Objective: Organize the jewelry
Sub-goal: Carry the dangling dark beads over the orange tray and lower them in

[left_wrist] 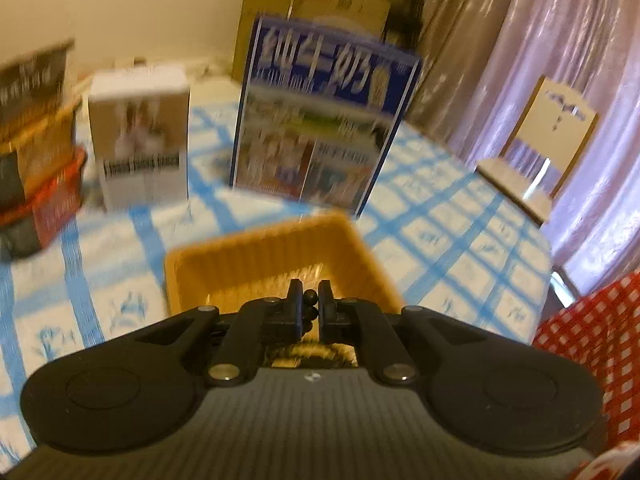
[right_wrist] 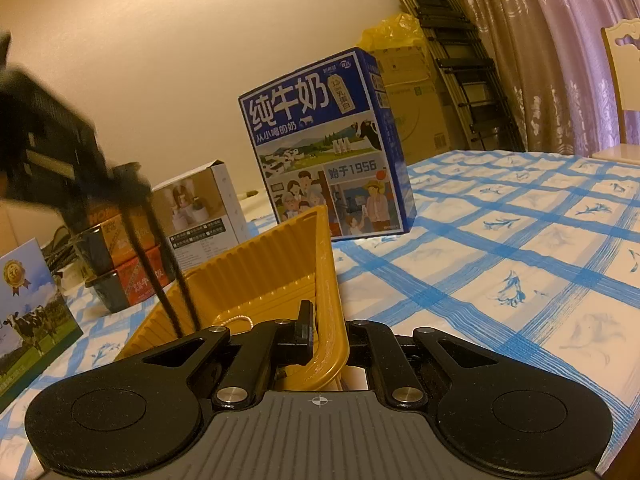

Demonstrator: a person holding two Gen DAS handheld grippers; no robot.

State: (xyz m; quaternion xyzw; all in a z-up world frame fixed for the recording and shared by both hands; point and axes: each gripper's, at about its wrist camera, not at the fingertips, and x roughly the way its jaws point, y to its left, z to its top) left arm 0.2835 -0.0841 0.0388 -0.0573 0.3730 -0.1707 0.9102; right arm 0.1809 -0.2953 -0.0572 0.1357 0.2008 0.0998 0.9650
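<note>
My left gripper point(left_wrist: 310, 286) is shut on a black bead necklace point(left_wrist: 311, 312), whose beads show between the pads. It hangs over the yellow ribbed tray point(left_wrist: 272, 256). In the right wrist view the left gripper point(right_wrist: 130, 182) is a blur at upper left. The black bead necklace point(right_wrist: 160, 280) dangles from it in two strands down into the yellow tray point(right_wrist: 280, 256). My right gripper point(right_wrist: 329, 326) is shut on the tray's near right wall, with one finger inside and the other hidden behind the wall. A thin pearl chain point(right_wrist: 236, 320) lies on the tray floor.
A blue milk box point(right_wrist: 324, 148) stands behind the tray on the blue-checked tablecloth point(right_wrist: 500, 240). Left of it are a white box point(right_wrist: 204, 208), stacked noodle bowls point(right_wrist: 120, 264) and a cow-print card point(right_wrist: 28, 304). A chair point(left_wrist: 540, 148) stands at the table's far right edge.
</note>
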